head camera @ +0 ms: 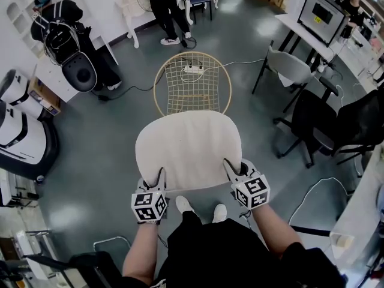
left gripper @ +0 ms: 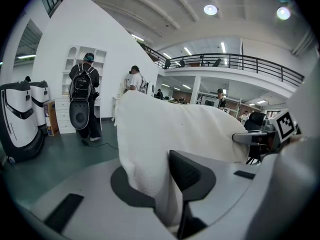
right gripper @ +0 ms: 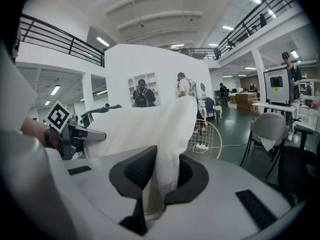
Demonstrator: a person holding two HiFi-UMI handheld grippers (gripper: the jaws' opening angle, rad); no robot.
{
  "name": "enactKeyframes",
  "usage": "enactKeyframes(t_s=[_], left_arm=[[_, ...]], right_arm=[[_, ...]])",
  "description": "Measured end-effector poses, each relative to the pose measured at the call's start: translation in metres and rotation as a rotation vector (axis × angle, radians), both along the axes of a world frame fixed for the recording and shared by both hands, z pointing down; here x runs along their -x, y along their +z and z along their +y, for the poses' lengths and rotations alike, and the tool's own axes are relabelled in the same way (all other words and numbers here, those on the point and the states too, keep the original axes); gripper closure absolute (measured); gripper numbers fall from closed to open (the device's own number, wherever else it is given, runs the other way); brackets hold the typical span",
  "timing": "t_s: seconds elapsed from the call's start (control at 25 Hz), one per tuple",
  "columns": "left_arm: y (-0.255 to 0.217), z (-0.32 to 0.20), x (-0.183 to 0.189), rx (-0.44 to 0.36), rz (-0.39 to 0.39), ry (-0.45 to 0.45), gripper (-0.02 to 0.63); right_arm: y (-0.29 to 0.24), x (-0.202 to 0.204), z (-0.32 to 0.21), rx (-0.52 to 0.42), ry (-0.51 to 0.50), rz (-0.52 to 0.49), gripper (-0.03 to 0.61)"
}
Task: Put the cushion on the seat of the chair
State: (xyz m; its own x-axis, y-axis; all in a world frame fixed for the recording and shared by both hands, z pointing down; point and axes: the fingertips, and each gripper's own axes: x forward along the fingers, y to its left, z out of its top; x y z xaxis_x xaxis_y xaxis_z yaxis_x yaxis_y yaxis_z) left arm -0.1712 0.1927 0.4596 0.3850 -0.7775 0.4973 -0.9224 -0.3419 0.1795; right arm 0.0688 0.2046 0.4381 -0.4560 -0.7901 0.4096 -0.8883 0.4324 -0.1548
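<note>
Grey-green polished floor (head camera: 108, 143), open workshop hall, mezzanine railing visible from both gripper views. Landmark: round wire chair (head camera: 193, 83), pale yellow frame, open mesh seat bare. White power strip (head camera: 193, 69) on the floor shows through the mesh.

Cushion (head camera: 189, 149): cream, rounded, fabric. Located on the operator's side of the wire chair, held off the floor. From the head view its far edge overlaps the chair's near rim; the right gripper view shows the chair beyond the cushion, apart from it. Not on the seat.

Left gripper (head camera: 155, 179): at the cushion's near-left corner, the side away from the wire chair. Jaws narrow, pinching the fabric edge; cloth fills the gap between the pads.

Right gripper (head camera: 235, 168): at the near-right corner. Jaws nearly together, clamped on a fold of the cushion that hangs down past the pads.

Operator's shoes (head camera: 183, 204) are below the cushion's near edge.

Right of the wire chair: grey chair (head camera: 288, 68) and black office chair (head camera: 318, 125). Beyond it: standing person (head camera: 168, 11). Left of it: white machine (head camera: 18, 125).
</note>
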Motion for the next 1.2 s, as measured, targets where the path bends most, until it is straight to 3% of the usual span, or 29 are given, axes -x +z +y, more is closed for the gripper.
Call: enactKeyframes(t_s=[0.76,1.2], left_arm=[[0.009,-0.114,0.116,-0.006,0.001,0.111,0.512],[0.003,-0.163,0.124,-0.018,0.014,0.135,0.511]], right_arm=[[0.012,0.117,-0.092,0.000,0.102,0.000,0.518],[0.007,0.125,-0.139,-0.010,0.117,0.012,0.518]])
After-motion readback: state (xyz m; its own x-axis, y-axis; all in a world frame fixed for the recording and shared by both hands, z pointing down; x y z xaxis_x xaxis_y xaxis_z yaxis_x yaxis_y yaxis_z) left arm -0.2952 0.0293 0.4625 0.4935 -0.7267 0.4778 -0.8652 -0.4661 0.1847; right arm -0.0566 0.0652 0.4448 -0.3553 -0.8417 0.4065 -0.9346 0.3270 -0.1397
